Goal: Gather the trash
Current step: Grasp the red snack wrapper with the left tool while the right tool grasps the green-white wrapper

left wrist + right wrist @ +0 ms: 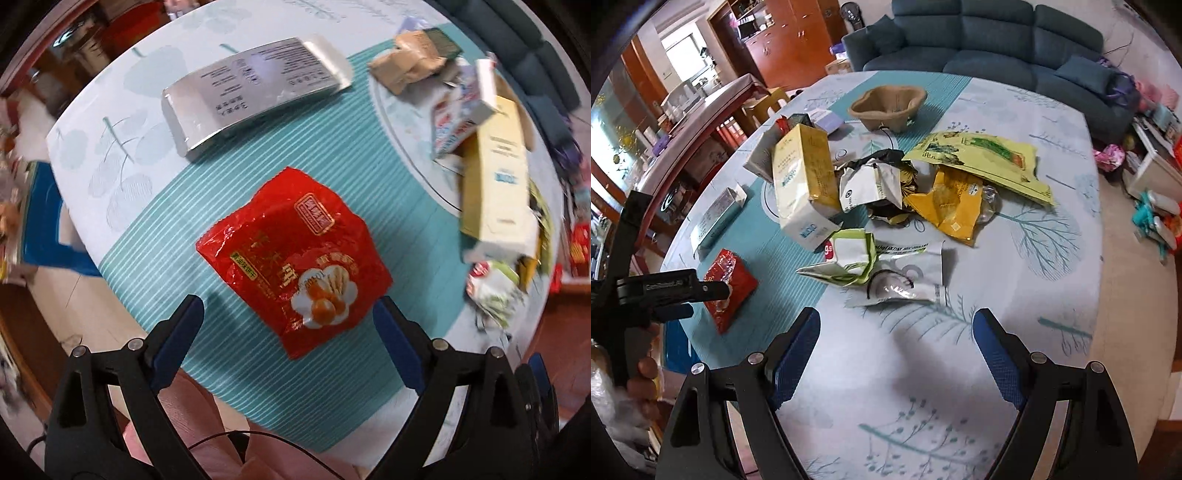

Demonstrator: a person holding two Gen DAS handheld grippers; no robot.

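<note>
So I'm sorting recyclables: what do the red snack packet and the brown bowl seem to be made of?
Red snack packet: likely thin plastic or foil film, glossy; it shows glare and sharp crinkles. Brown bowl: looks like molded paper pulp or kraft card, matte, with a wavy, dented rim and no shine.

Glossy crinkled red foil wrapper (291, 266), shiny silver box (255, 92), matt ribbed teal mat (184, 229)
</note>
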